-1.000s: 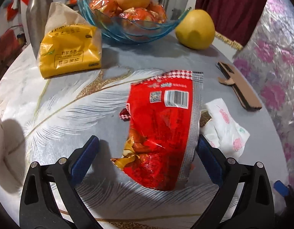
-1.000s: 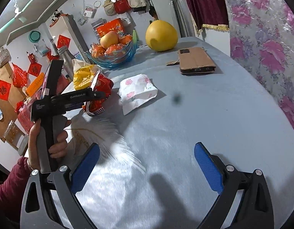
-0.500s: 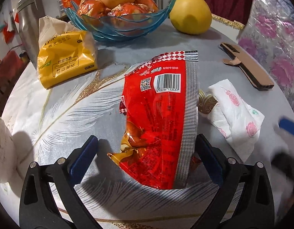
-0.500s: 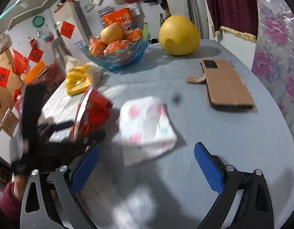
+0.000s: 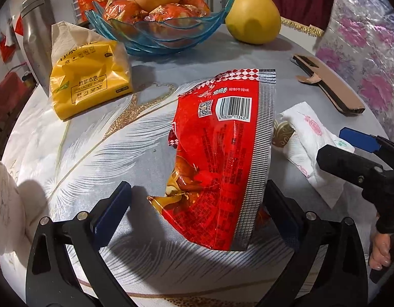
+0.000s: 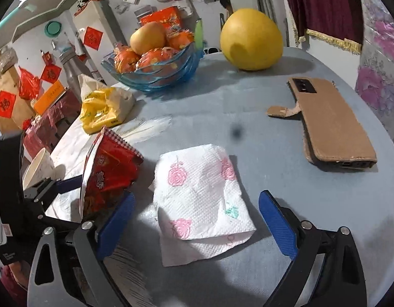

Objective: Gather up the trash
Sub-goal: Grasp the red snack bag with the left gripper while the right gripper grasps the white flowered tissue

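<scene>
A red snack wrapper [image 5: 222, 148] with a barcode lies crumpled on the grey table, its lower end between my left gripper's open fingers; it also shows in the right wrist view [image 6: 107, 174]. My left gripper [image 5: 197, 209] is open around it. A white paper napkin [image 6: 199, 192] with pink roses lies flat between my right gripper's open fingers; it also shows in the left wrist view [image 5: 312, 138]. My right gripper [image 6: 194, 222] is open just above it. It shows from the side in the left wrist view [image 5: 360, 153].
A blue glass fruit bowl [image 5: 158, 35] and a yellow pomelo [image 5: 253, 18] stand at the back. A yellow tissue pack [image 5: 87, 84] and a steel flask [image 5: 35, 38] are back left. A phone in a brown case [image 6: 332, 122] lies right. A paper cup [image 5: 2, 204] stands left.
My right gripper has moved forward and left, from bare table to over the napkin. My left gripper has closed in slightly on the red wrapper.
</scene>
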Demonstrator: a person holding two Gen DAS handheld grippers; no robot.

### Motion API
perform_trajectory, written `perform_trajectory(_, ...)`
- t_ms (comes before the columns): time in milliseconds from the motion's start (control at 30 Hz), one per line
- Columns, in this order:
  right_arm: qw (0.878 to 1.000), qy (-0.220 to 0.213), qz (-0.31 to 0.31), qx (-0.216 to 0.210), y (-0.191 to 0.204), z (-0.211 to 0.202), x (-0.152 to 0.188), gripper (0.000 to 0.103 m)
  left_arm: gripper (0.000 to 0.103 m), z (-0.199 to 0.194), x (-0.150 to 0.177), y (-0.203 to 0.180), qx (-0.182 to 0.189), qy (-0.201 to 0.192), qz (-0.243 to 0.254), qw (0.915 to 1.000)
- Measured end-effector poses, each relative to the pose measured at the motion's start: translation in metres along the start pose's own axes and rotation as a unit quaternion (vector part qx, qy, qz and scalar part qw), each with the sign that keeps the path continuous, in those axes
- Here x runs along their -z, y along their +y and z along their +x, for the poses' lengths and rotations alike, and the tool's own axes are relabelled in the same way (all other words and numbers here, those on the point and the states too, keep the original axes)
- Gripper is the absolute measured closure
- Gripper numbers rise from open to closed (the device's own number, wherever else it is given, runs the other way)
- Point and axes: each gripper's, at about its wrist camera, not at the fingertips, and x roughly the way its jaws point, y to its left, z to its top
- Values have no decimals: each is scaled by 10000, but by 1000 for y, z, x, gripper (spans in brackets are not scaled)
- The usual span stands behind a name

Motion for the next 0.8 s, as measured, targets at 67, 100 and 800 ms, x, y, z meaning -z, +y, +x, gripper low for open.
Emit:
perform_trajectory(67, 9999, 51, -80, 38, 3, 2, 0, 12, 6, 0, 0, 0, -14, -4, -5, 10000)
perform_trajectory(100, 9999, 72, -131, 80, 5, 2, 0, 12, 6, 0, 0, 0, -20, -7, -13, 10000)
perform_trajectory(800, 9995, -220, 150, 150, -25, -28, 7, 96, 6, -4, -2, 7, 255, -49, -160, 9995)
